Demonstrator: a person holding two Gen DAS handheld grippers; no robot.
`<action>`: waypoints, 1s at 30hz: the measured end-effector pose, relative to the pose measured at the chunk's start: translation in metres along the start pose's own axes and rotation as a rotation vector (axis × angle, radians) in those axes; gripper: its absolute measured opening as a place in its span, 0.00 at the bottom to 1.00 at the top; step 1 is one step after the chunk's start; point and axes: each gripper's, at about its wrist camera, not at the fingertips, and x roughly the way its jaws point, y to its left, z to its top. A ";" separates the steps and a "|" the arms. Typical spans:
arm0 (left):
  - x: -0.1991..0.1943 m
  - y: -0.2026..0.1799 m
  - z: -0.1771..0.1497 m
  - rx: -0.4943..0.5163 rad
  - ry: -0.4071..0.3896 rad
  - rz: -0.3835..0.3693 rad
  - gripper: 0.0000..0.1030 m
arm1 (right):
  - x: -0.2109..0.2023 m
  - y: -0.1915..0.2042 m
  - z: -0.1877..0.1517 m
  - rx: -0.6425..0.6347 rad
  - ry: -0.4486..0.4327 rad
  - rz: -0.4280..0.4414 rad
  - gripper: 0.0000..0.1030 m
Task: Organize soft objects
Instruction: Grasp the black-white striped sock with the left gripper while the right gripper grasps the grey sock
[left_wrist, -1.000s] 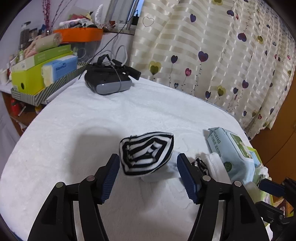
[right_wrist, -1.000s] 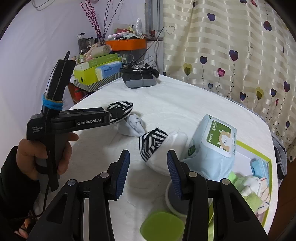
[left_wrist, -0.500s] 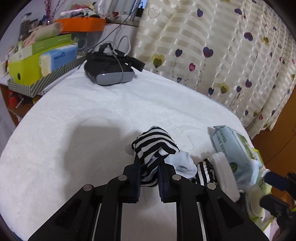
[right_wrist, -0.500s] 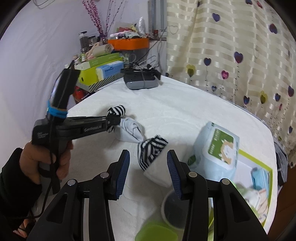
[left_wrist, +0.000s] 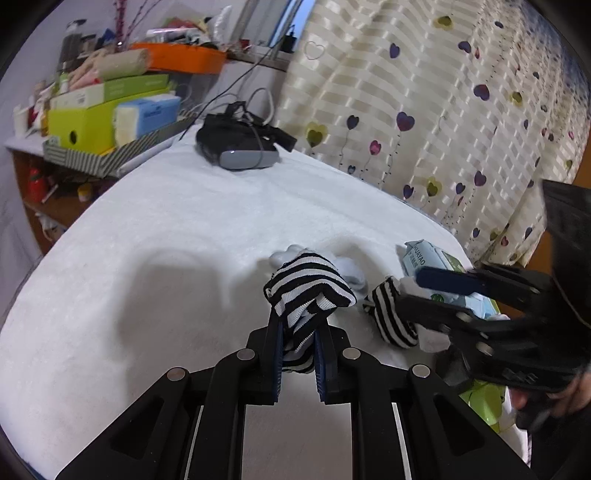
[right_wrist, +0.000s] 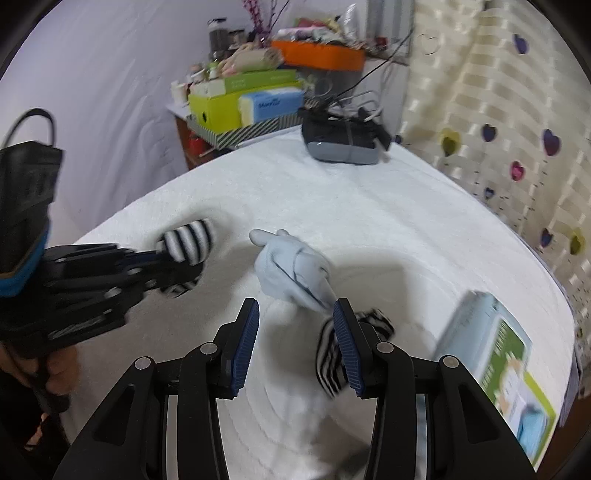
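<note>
My left gripper (left_wrist: 298, 334) is shut on the black-and-white striped cuff (left_wrist: 308, 291) of a sock and holds it just above the white table; it also shows in the right wrist view (right_wrist: 186, 242). The sock's pale blue foot (right_wrist: 291, 271) lies on the table (left_wrist: 147, 258). My right gripper (right_wrist: 295, 345) is open, low over the table, just in front of the blue foot. A second striped sock (right_wrist: 338, 356) lies beside its right finger; it also shows in the left wrist view (left_wrist: 391, 314).
A pack of wet wipes (right_wrist: 491, 347) lies at the right. A VR headset (left_wrist: 240, 147) sits at the table's far end. A striped tray of boxes (left_wrist: 107, 122) stands at the back left. A heart-print curtain (left_wrist: 424, 92) hangs behind.
My left gripper shut on the striped cuff and lifted it. My right gripper moved forward and left, down to the socks, still open.
</note>
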 end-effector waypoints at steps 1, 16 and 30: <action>-0.003 0.001 -0.001 -0.001 -0.004 0.006 0.13 | 0.006 0.001 0.003 -0.013 0.015 0.007 0.42; -0.006 0.014 -0.004 0.003 0.009 0.083 0.14 | 0.076 0.003 0.031 -0.154 0.183 0.026 0.53; -0.022 0.010 -0.011 -0.015 -0.020 0.098 0.14 | 0.028 0.038 0.022 -0.145 0.054 0.006 0.23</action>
